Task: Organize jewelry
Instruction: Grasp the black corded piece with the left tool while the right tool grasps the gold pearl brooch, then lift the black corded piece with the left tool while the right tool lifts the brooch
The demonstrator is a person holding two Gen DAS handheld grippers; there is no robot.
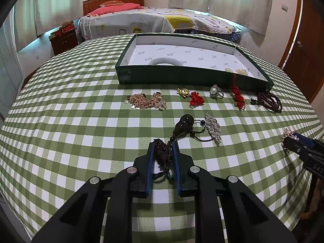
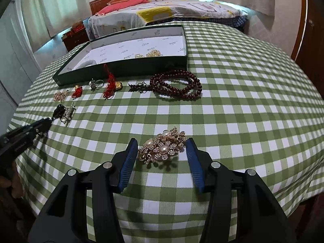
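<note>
My left gripper (image 1: 163, 144) is shut on the dark tassel (image 1: 163, 156) of a black gourd pendant (image 1: 183, 126) that lies on the checked cloth. A crystal brooch (image 1: 213, 127) lies beside the gourd. My right gripper (image 2: 161, 141) is open, its fingers on either side of a gold pearl brooch (image 2: 163, 147) that rests on the cloth. The dark green box (image 1: 178, 76) stands behind; it holds a pale bangle (image 1: 166, 61) and gold pieces (image 1: 240, 71). It also shows in the right wrist view (image 2: 129, 65).
On the cloth in front of the box lie a gold chain pile (image 1: 144, 101), a gold charm with red knot (image 1: 192, 97), a pearl ring (image 1: 216, 92), a red knot cord (image 1: 238, 97) and dark red beads (image 2: 176, 85). A bed (image 1: 154, 20) stands beyond the table.
</note>
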